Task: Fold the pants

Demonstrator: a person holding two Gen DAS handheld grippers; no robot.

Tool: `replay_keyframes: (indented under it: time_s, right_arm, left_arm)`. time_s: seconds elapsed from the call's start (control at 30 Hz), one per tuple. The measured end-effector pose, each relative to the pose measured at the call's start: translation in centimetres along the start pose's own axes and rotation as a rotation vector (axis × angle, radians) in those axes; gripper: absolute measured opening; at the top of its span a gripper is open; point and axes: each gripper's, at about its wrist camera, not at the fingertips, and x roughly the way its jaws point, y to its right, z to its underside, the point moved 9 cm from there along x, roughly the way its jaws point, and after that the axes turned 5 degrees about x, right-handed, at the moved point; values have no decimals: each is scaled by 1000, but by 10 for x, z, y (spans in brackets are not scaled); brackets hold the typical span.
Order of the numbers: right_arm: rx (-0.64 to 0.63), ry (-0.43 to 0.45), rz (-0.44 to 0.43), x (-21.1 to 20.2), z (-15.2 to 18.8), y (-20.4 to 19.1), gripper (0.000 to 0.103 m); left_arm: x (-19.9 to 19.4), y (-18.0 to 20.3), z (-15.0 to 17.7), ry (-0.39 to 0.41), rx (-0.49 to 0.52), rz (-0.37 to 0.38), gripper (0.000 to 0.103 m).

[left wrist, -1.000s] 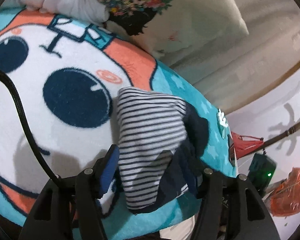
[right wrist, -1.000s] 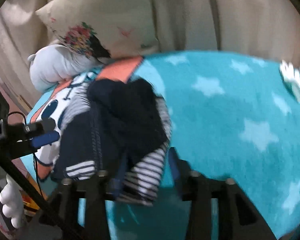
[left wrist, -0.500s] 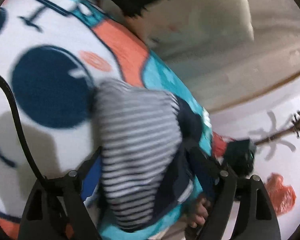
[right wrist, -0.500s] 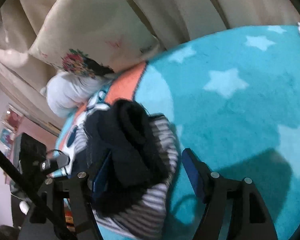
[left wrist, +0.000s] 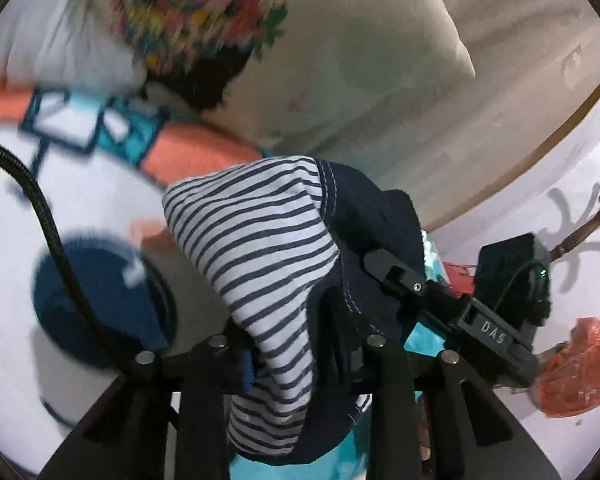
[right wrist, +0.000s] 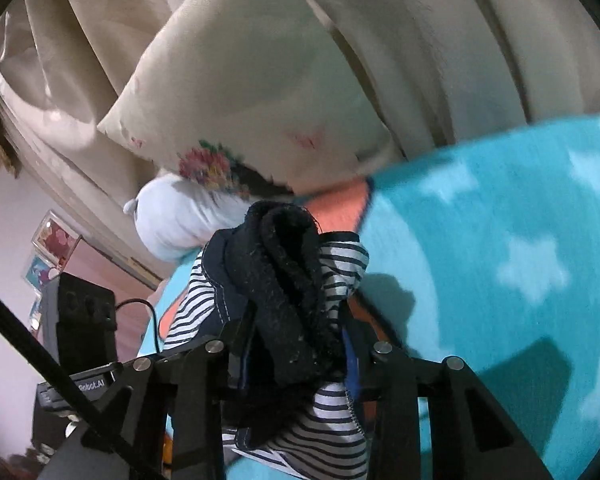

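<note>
The pants (left wrist: 260, 256) are a folded bundle of navy fabric with a white and navy striped lining. My left gripper (left wrist: 300, 360) is shut on one end of the bundle and holds it above the cartoon blanket (left wrist: 100, 184). My right gripper (right wrist: 296, 356) is shut on the other end, where dark fleece (right wrist: 296, 280) bunches up between the fingers. The right gripper's black body shows in the left wrist view (left wrist: 460, 312), close beside the bundle. The pants hang lifted between both grippers.
A cream pillow with a flower print (right wrist: 240, 100) and a pale blue pillow (right wrist: 172, 220) lie at the bed's head. The turquoise star blanket (right wrist: 500, 260) spreads to the right. A black device with a cable (right wrist: 84, 320) stands at the left.
Both grippers have closed on the pants bundle and lifted it off the blanket. The views have tilted up towards the pillows.
</note>
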Motion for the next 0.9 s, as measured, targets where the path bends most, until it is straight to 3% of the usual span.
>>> replay_keyframes:
  time_s: [0.1,0.17,0.23,0.3,0.37,0.43,0.5,0.57,0.6,0.67,0.8,0.87,0.9]
  right_arm:
    - [17,-7,38,17,-14,10,45]
    - [32,-40,143,34,-10,33,47]
    - [47,-66,225,40,3,54,48]
    - [65,-68,211,35,9,56,51]
    - [54,-16,227,18,6,50,51]
    - [-9,90,254,-5,-4,31,51]
    - [-52,158,216,-18,-12,5,51]
    - [-70,170,114,-16,-19,-26,53]
    - [-78,156,71,-12,-19,-35,59]
    - [-81,75,6,15,-17,-47,62]
    - [18,2,84,58,-13,-7,62]
    - [93,33,104,58,-11,19,50]
    - [110,48,91,52,-10,20,49]
  left_arm:
    - [13,-21,-8,-25,-43,-69,42]
    - [25,-41,3,-61,-65,-140,42]
    - [30,-50,19,-94,-87,-124,42]
    - [21,-50,27,-83,-85,-104,43]
    - [3,-48,30,-38,-67,-124,46]
    - [-17,-46,31,23,-58,-143,55]
    - [-36,-46,32,73,-33,-188,59]
    - [-49,-45,31,113,-1,-255,59]
    - [-55,-45,30,135,18,-291,60]
    - [-69,-48,29,169,43,-353,61]
    - [-98,-50,33,230,76,-459,67]
    - [-117,-49,36,289,96,-540,73]
    - [-125,-49,34,327,111,-576,78]
